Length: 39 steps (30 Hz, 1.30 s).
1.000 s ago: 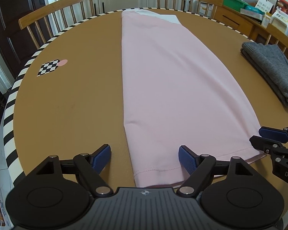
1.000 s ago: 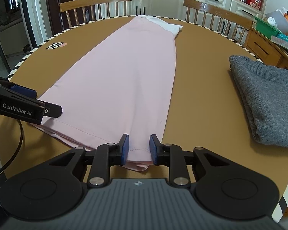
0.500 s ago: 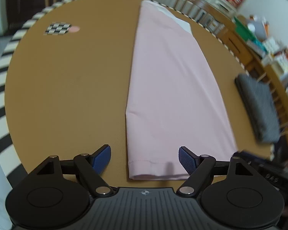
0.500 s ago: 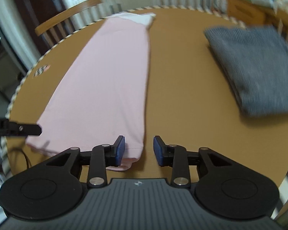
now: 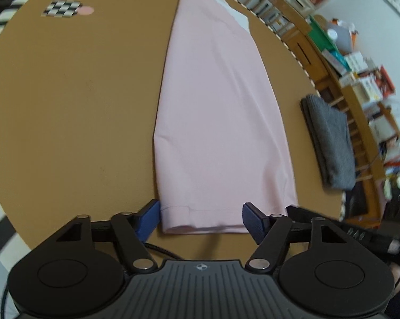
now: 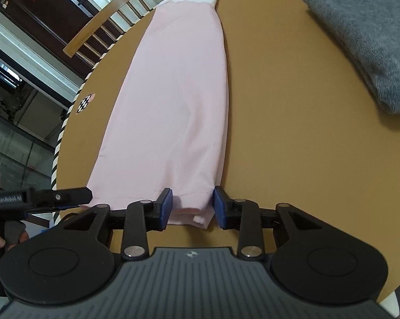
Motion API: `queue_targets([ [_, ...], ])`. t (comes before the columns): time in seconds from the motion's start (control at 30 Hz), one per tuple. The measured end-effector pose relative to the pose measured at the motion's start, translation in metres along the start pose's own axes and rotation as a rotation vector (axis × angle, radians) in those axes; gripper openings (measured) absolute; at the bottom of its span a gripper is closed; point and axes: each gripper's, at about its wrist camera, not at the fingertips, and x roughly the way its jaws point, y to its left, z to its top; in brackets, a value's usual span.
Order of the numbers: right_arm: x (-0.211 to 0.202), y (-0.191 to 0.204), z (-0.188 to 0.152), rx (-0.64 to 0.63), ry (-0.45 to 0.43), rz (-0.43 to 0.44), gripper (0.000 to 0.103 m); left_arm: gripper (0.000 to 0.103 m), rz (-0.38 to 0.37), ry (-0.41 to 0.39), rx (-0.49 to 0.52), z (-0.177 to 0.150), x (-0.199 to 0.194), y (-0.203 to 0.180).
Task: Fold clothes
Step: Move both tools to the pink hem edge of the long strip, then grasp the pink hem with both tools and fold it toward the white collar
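Left wrist: pink garment lengthwise away, hem between closing left tongs (unpinched).

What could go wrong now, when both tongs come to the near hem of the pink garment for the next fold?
1. The left tongs are closing with nearly the whole hem of the pink garment between them, so the cloth may bunch.
2. The right tongs straddle only the layered right corner and might catch one layer.
3. The folded grey sweater lies close by on the table; a wide swing could disturb it.

Two close wrist views, steeply downward, sharing pink garment
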Motion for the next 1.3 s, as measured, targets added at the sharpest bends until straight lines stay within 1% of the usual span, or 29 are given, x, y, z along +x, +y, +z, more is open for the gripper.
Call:
queue_targets([
  [0.07,-0.001,0.001,-0.001,-0.002,0.003,0.001,0.039,0.064,0.011,-0.004,0.015,-0.004,0.000,-0.002],
  [0.17,-0.003,-0.002,-0.002,0.020,0.002,0.016,0.041,0.060,0.020,-0.004,0.010,-0.003,-0.001,-0.003],
  [0.2,-0.003,-0.001,-0.002,0.018,-0.001,0.017,0.041,0.055,0.031,-0.005,0.010,-0.002,-0.001,-0.002],
  [0.23,-0.003,0.000,-0.002,0.009,-0.003,0.014,0.040,0.041,0.042,-0.006,0.011,0.000,-0.001,-0.002],
  [0.27,-0.002,0.002,-0.001,-0.002,-0.006,0.006,0.033,0.031,0.053,-0.006,0.007,0.001,0.000,-0.001],
  [0.3,0.000,0.003,-0.001,-0.013,-0.007,-0.009,0.026,0.007,0.057,-0.001,-0.015,0.002,0.002,0.002],
  [0.33,0.002,0.004,-0.001,-0.022,-0.007,-0.023,0.013,0.006,0.037,0.002,-0.045,0.002,0.003,0.007],
  [0.4,0.003,0.003,0.000,-0.016,0.000,-0.021,0.010,0.006,0.003,0.009,-0.098,0.003,0.005,0.015],
  [0.5,-0.002,0.000,-0.001,-0.009,0.002,-0.022,0.007,0.005,0.007,0.020,-0.091,0.003,0.004,0.014],
  [0.6,-0.008,-0.001,-0.001,-0.021,0.018,-0.026,0.006,0.005,0.030,0.036,-0.068,0.000,-0.002,0.011],
  [0.67,-0.012,0.001,-0.003,-0.049,0.052,-0.025,0.006,0.005,0.037,0.054,-0.048,-0.005,-0.008,0.008],
  [0.8,-0.021,0.009,-0.016,-0.100,0.123,-0.018,0.006,0.005,0.054,0.103,-0.008,-0.021,-0.020,0.000],
  [1.07,-0.052,0.014,-0.050,-0.100,0.226,0.025,0.006,0.005,0.077,0.180,0.042,-0.061,-0.045,-0.021],
  [1.17,-0.060,0.013,-0.052,-0.094,0.238,0.034,0.006,0.005,0.089,0.177,0.042,-0.067,-0.052,-0.026],
  [1.3,-0.081,0.021,-0.034,-0.120,0.210,0.076,0.006,0.005,0.108,0.108,0.069,-0.059,-0.070,-0.046],
])
